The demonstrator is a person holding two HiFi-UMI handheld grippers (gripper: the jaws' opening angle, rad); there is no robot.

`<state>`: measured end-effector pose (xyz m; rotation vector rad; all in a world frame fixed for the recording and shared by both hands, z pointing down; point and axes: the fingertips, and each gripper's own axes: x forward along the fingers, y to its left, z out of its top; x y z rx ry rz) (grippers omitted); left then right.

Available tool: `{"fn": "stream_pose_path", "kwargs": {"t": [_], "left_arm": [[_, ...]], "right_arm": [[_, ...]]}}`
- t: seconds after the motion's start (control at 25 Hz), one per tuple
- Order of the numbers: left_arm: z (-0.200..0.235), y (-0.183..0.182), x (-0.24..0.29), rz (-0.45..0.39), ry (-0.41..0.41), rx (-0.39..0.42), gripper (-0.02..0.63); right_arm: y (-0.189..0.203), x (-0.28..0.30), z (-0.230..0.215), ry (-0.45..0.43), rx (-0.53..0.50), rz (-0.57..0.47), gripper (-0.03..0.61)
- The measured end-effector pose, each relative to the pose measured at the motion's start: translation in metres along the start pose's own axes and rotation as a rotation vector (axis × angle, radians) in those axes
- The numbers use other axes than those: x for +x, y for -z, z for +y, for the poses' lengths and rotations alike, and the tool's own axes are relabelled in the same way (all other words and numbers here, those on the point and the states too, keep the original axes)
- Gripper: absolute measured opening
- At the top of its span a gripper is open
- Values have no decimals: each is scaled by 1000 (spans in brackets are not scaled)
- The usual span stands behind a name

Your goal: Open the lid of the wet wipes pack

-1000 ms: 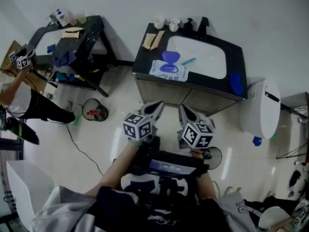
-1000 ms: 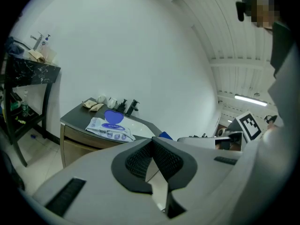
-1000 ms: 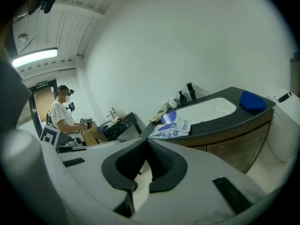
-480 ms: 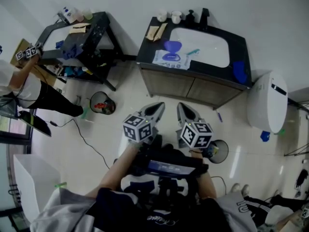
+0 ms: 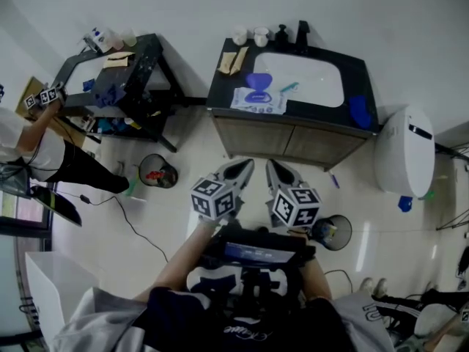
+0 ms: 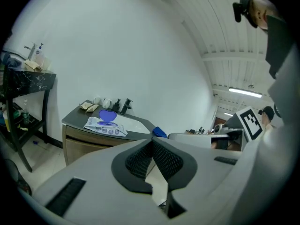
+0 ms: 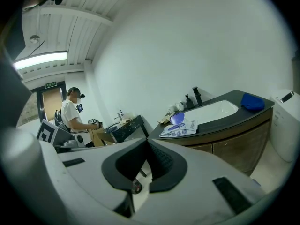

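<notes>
The wet wipes pack (image 5: pixel 258 101) lies flat on the dark vanity counter (image 5: pixel 220 86), left of the basin. A purple lid flap (image 5: pixel 258 83) stands raised at its far side. The left gripper view shows the pack (image 6: pixel 105 127) and flap (image 6: pixel 107 115) far ahead. In the right gripper view the pack (image 7: pixel 179 130) is just as distant. My left gripper (image 5: pixel 242 169) and right gripper (image 5: pixel 272 167) hang side by side over the floor, well short of the cabinet. Both are shut with nothing between the jaws.
A white basin (image 5: pixel 308 79), a black faucet (image 5: pixel 302 34), cups (image 5: pixel 251 34) and a blue cloth (image 5: pixel 359 112) share the counter. A white toilet (image 5: pixel 403 160) stands at the right. Bins (image 5: pixel 157 173) (image 5: pixel 333 233) sit on the floor. A black table (image 5: pixel 121 68) and another person (image 5: pixel 33 141) are at the left.
The head view has shifted a little, and the vanity sits slightly differently in the picture. Both grippers stay shut and close together in front of the body.
</notes>
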<state>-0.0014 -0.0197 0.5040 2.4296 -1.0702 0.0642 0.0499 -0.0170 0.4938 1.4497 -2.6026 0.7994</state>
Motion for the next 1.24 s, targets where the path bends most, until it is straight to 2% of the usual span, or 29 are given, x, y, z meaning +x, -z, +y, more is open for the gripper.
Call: {"fn": "stream_pose_path", "kwargs": {"t": [0.2,0.56,1.24], "left_arm": [[13,-6,-12,-1,8,-3,6],[31,-15,-18,-8,18,-4,6],[35,-11,-26,0,15,-21,6]], "right_arm": [[-1,11,16,6,-19,4,11],[-2,23,20,39,-33,15,11],[0,18,23,59,-27,13,11]]}}
